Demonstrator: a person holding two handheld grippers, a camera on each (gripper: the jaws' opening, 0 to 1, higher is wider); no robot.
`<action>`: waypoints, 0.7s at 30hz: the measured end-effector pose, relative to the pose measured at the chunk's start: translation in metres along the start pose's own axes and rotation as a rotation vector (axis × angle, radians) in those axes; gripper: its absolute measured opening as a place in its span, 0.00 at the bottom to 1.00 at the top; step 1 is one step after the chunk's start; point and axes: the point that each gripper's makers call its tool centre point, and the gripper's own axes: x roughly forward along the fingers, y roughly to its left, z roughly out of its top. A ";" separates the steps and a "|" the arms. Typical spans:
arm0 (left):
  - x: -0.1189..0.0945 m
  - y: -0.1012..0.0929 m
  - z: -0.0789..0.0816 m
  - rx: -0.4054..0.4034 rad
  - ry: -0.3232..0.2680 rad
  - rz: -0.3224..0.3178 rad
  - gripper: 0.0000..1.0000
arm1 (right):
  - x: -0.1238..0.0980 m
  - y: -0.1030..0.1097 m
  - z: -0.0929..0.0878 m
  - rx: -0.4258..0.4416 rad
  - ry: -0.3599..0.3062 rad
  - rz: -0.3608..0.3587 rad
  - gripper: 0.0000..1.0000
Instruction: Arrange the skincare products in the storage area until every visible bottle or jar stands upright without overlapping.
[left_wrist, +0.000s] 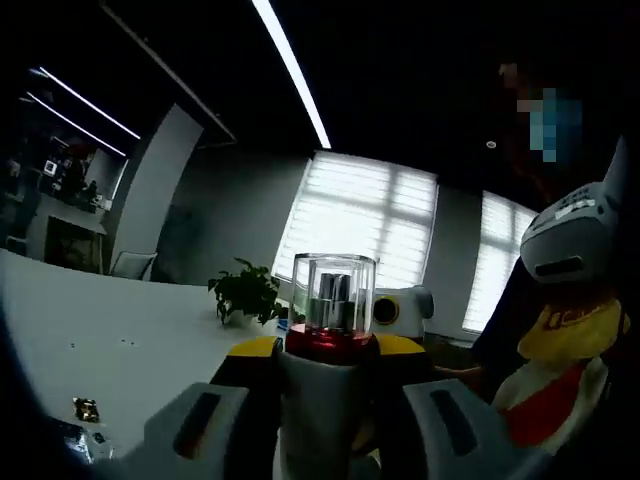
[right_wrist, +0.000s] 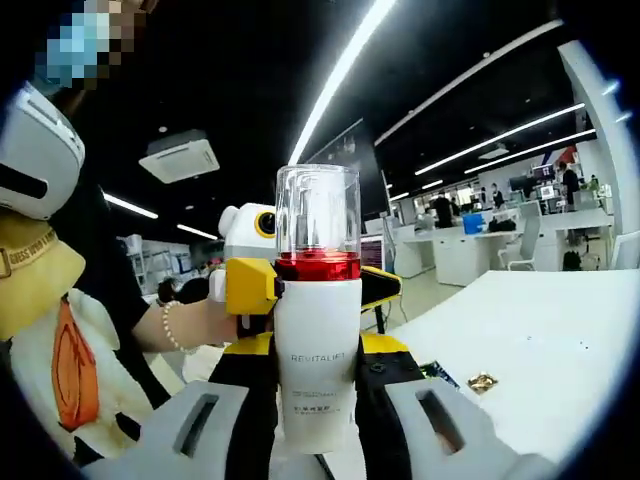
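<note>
Each view looked close along its own jaws at the same bottle (left_wrist: 330, 340) (right_wrist: 318, 330) from opposite sides. The left gripper view faced the windows (left_wrist: 360, 215); the right faced the office desks (right_wrist: 470, 250).

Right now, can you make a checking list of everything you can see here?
Surface: white table, mostly bare.
Job's things: one white pump bottle with red collar and clear cap, upright, raised off the table between both grippers.
Clutter: small gold packet on the table; a potted plant further back.
Grippers: right gripper fingers close on the bottle's body; left gripper does likewise, its yellow parts showing behind the bottle.
Cables: nothing seen.
Surroundings: office with ceiling light strips, window blinds, desks, and a person's hand nearby.
</note>
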 end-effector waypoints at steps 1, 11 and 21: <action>0.000 0.005 0.002 0.007 -0.010 0.029 0.31 | 0.001 -0.004 0.000 -0.001 0.000 -0.021 0.28; 0.007 0.029 -0.004 0.112 0.014 0.313 0.27 | -0.011 -0.045 -0.005 -0.166 0.034 -0.336 0.28; 0.016 0.032 -0.007 0.172 0.011 0.436 0.24 | -0.025 -0.058 -0.003 -0.268 0.040 -0.496 0.28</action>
